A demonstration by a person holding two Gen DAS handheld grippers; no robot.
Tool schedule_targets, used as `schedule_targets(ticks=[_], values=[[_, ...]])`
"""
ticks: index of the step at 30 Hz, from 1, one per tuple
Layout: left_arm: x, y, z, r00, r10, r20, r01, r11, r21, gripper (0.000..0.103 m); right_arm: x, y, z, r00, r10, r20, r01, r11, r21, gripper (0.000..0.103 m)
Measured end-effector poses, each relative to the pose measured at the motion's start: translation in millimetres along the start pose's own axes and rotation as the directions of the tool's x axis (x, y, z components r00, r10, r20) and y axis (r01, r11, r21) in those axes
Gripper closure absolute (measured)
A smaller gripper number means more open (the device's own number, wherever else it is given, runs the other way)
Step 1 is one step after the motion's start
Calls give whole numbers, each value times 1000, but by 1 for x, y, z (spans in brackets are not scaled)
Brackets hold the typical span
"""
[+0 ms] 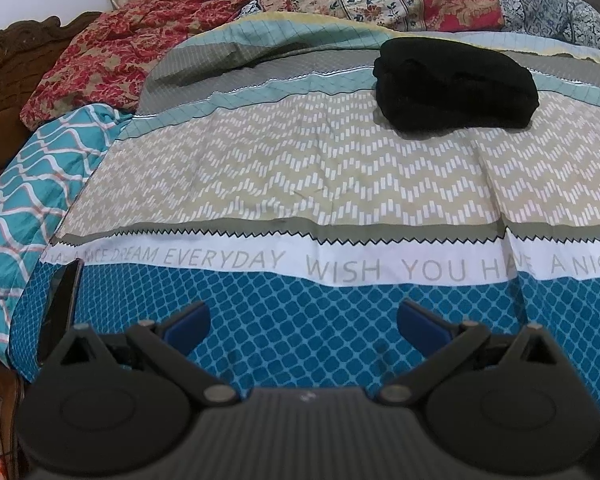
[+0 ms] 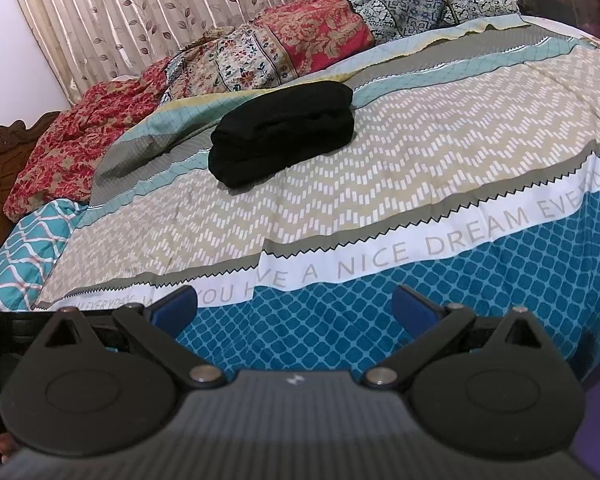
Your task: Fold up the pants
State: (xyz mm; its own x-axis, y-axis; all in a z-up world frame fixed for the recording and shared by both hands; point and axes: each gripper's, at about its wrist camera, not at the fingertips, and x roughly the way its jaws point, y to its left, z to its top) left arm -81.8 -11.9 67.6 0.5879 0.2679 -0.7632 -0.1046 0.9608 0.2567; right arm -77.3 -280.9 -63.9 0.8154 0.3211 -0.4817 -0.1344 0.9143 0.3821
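Both tools hung over the blue edge of the bedspread (image 1: 300, 184), my left tool (image 1: 303, 318) and right tool (image 2: 295, 306) spread wide, holding nothing. Black pants (image 1: 456, 86) sat bundled mid-bed, well apart from me. I judged they looked folded already; best to square the stack gently. Only my left view showed a dark phone-like slab (image 1: 62, 308) at the bed's edge.
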Motion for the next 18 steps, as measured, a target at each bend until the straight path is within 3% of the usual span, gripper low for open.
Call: schedule_targets(ticks=[18], values=[[9, 0, -5, 999, -3, -40, 4, 1000, 10, 0, 5, -6, -1, 1000, -4, -25, 4, 1000, 23, 0]])
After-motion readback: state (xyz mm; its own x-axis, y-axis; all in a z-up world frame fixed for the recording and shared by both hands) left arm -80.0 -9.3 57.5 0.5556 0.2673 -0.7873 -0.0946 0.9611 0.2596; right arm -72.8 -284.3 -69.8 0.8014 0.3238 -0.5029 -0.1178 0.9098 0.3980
